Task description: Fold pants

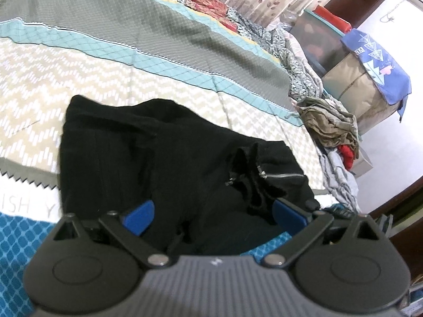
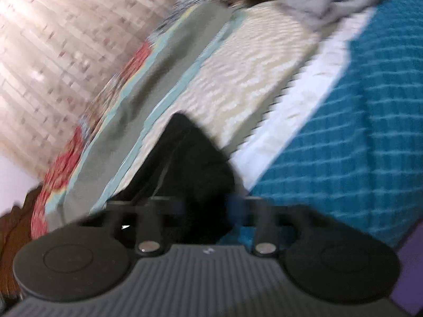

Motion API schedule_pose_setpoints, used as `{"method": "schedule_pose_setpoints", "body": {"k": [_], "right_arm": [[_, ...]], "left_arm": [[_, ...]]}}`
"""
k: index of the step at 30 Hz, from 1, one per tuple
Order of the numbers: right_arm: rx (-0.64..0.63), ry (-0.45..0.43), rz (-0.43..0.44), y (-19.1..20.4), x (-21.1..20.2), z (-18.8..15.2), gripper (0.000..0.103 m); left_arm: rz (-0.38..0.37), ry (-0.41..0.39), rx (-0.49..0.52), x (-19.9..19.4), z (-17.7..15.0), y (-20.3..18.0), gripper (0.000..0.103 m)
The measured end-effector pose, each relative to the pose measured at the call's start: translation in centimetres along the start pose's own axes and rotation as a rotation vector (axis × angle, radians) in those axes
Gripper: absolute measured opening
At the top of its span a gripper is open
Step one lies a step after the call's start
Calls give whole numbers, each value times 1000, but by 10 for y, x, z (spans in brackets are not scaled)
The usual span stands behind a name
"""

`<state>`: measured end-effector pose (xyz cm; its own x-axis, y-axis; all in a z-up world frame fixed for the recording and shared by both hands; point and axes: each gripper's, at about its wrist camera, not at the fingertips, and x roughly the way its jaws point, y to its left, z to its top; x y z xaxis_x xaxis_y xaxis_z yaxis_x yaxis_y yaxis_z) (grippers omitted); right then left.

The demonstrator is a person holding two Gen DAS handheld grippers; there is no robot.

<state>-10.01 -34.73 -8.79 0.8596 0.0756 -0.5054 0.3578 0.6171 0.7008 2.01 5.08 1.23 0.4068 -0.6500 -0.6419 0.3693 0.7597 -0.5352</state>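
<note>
The black pants (image 1: 148, 158) lie bunched on the bed, with a silver zipper (image 1: 285, 175) showing at their right side. My left gripper (image 1: 211, 215) is open, its blue pads (image 1: 138, 218) spread wide over the near edge of the pants, with black cloth between them. In the blurred right wrist view the pants (image 2: 190, 163) show as a black fold running into my right gripper (image 2: 203, 206). Its fingers stand apart with the cloth between them; whether they clamp it cannot be told through the blur.
The bed carries a patterned quilt with beige zigzag (image 1: 53, 79), grey (image 1: 119, 21) and teal (image 2: 343, 132) panels. A pile of crumpled clothes (image 1: 330, 126) sits at the bed's right edge. A covered box with a blue cloth (image 1: 378, 66) stands beyond on the floor.
</note>
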Motion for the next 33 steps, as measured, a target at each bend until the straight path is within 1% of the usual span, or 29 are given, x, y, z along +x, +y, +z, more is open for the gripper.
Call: {"method": "schedule_pose_setpoints", "body": {"k": [2, 4, 8, 10, 12, 14, 17, 18, 19, 20, 21, 22, 24, 27, 31, 33], "right_arm": [[-126, -35, -12, 25, -6, -6, 10], [-267, -55, -1, 53, -11, -15, 10], [-502, -37, 34, 100, -9, -40, 10], [-592, -28, 41, 115, -6, -54, 10], [-636, -18, 51, 119, -2, -59, 10], [-646, -8, 68, 117, -1, -59, 10], [-654, -5, 86, 117, -5, -59, 10], [-656, -7, 90, 118, -7, -59, 10], [-653, -11, 96, 117, -8, -57, 10], [-647, -18, 108, 117, -12, -55, 10], [-643, -26, 119, 116, -15, -54, 10], [-641, -35, 126, 116, -17, -54, 10], [-636, -32, 133, 113, -20, -53, 10], [-605, -4, 184, 118, -17, -51, 10], [-636, 36, 282, 151, -13, -61, 10], [-668, 65, 329, 173, -9, -69, 10]], "left_arm": [[-9, 4, 29, 4, 10, -11, 99], [-19, 8, 83, 12, 22, -29, 100], [-58, 52, 190, 47, 53, -79, 101], [-64, 82, 226, 67, 59, -102, 103], [-57, 130, 255, 95, 66, -127, 103], [-40, 169, 279, 121, 68, -147, 103], [-23, 212, 295, 154, 67, -168, 103], [-6, 220, 312, 163, 65, -172, 101], [21, 228, 329, 170, 62, -175, 83], [58, 251, 347, 181, 58, -177, 39], [77, 276, 346, 186, 55, -174, 23], [85, 279, 322, 188, 53, -169, 20], [68, 251, 293, 178, 54, -161, 19], [33, 207, 267, 150, 59, -147, 19], [-11, 137, 221, 104, 71, -114, 19], [-16, 106, 192, 82, 78, -96, 19]]}}
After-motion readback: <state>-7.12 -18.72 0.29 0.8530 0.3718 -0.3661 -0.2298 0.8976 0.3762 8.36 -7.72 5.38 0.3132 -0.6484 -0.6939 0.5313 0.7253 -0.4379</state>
